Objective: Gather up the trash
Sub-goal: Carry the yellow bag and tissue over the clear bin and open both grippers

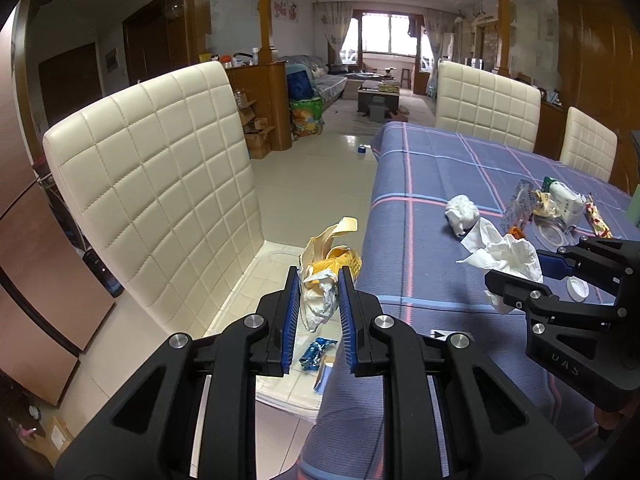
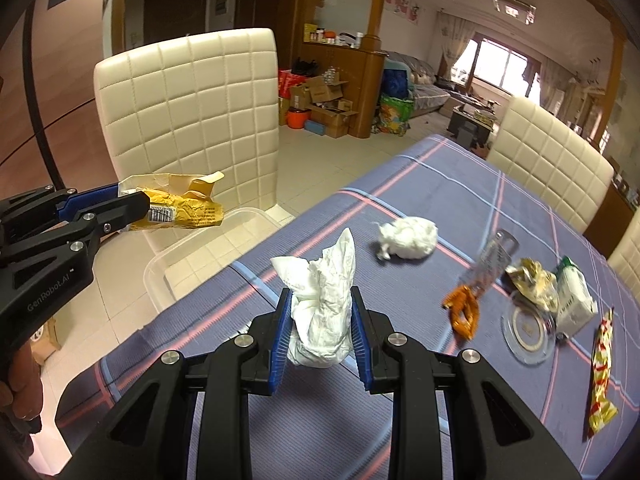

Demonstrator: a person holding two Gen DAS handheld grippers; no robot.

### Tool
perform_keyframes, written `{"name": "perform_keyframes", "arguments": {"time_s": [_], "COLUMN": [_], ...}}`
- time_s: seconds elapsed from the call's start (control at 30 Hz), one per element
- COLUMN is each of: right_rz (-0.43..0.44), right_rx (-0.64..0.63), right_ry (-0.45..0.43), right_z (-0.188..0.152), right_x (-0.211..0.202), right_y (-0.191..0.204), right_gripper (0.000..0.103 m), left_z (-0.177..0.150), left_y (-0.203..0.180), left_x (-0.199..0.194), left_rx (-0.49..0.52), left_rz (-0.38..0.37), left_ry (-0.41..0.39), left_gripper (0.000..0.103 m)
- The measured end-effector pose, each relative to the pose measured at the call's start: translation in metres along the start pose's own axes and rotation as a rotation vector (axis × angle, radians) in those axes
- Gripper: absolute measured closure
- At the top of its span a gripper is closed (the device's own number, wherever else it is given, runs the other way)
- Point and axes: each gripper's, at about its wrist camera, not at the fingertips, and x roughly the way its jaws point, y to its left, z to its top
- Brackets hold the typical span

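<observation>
over plaid tablecloth [image 2: 460, 200], crumpled tissue [image 2: 324, 304] sits pinched between right fingers [image 2: 358, 332].

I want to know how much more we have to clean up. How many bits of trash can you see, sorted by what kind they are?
Tissue wads: 2, one in the right gripper, one on the table
Wrappers and packets: 6, yellow in the left gripper, blue in the bin, orange, gold, white, red-and-yellow
Bottle caps: 1
Total: 9
</observation>
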Motion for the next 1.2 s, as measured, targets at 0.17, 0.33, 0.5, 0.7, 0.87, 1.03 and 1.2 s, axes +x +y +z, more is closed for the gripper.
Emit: {"name": "perform_keyframes", "arguments": {"time_s": [0.17,0.33,0.5,0.7,0.87,1.03,1.2], "right_rz": [0.011,0.019,0.035,0.054,0.062,0.068,0.06], "right_rx": [-0.029,-0.055,-0.075,-0.098,-0.115,-0.11,-0.105], "right_ry": [0.002,-0.005,-0.016,-0.023,-0.03,-0.018,-0.003], "right_z": [0.007,0.015,0.025,0.041,0.05,0.053,0.054], "right_x": [0.007,0.011,0.018,0.026,0.033,0.043,0.051], "right_y": [0.011,0.021,0.031,0.043,0.05,0.05,0.045], "right_gripper": [0.076,0.076,0.076,0.076,0.076,0.076,0.076], "left_z": [-0.003,-0.004,-0.006,-0.005,-0.005,-0.004,-0.001], "left_y": [0.009,0.016,0.023,0.031,0.036,0.04,0.043], "left_x": [0.002,0.003,0.005,0.011,0.019,0.029,0.042], "left_rx": [-0.011,-0.013,-0.015,-0.022,-0.026,-0.031,-0.05], "left_rz": [0.02,0.047,0.072,0.091,0.106,0.115,0.13], "left_ry": [0.003,0.001,0.004,0.01,0.022,0.039,0.074], "left_gripper": [0.083,0.083,0.083,0.083,0.083,0.082,0.047]}}
